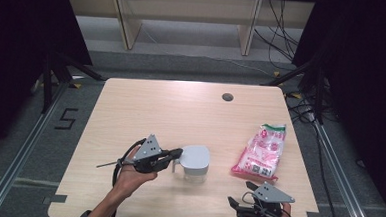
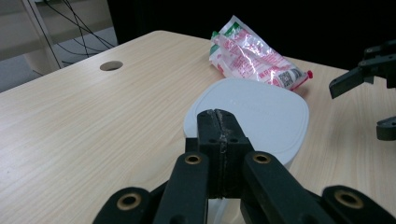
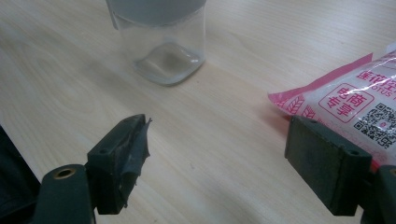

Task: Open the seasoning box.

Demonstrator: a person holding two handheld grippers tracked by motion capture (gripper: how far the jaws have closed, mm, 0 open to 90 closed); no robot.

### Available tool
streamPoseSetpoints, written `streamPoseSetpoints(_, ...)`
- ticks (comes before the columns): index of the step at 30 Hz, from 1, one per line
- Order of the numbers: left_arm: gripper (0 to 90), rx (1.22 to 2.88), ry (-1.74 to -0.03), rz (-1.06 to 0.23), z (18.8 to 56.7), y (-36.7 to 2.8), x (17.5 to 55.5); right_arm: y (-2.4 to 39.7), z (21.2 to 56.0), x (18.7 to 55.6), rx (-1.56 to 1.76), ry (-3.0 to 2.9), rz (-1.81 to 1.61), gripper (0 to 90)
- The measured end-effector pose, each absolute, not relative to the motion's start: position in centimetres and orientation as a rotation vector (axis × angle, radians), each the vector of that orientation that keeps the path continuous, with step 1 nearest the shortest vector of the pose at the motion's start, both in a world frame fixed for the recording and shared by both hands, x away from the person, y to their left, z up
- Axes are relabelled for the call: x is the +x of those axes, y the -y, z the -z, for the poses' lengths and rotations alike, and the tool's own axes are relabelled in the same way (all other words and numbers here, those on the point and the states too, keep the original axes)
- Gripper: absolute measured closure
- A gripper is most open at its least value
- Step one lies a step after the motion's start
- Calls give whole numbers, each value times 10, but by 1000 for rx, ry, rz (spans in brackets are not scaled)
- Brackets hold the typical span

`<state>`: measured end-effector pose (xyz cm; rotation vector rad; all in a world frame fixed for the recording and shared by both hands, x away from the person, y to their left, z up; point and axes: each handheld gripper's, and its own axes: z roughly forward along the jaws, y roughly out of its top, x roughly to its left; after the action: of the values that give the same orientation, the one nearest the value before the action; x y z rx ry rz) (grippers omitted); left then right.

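A clear jug with a white lid is seen near the middle of the desk. The left claw is pressed fully shut at the jug's handle side, just above the lid's edge; whether the handle is pinched cannot be told. The right claw is held wide apart near the desk's front edge, beside a pink packet.

The left gripper points right, jaws pressed together; its hand grips from below. The right gripper rests low, jaws wide apart.
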<state>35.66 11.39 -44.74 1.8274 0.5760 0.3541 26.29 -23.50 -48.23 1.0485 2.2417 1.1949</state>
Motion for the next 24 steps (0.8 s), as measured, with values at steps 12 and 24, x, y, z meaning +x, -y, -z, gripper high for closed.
streamPoseSetpoints(12, 887, 1841, -582, -367, 447, -116, 355, 234, 481, 265, 1020, -2210, -1230, 187)
streamPoseSetpoints(24, 879, 1842, -583, -382, 448, -119, 354, 213, 469, 278, 848, -2222, -1282, 585)
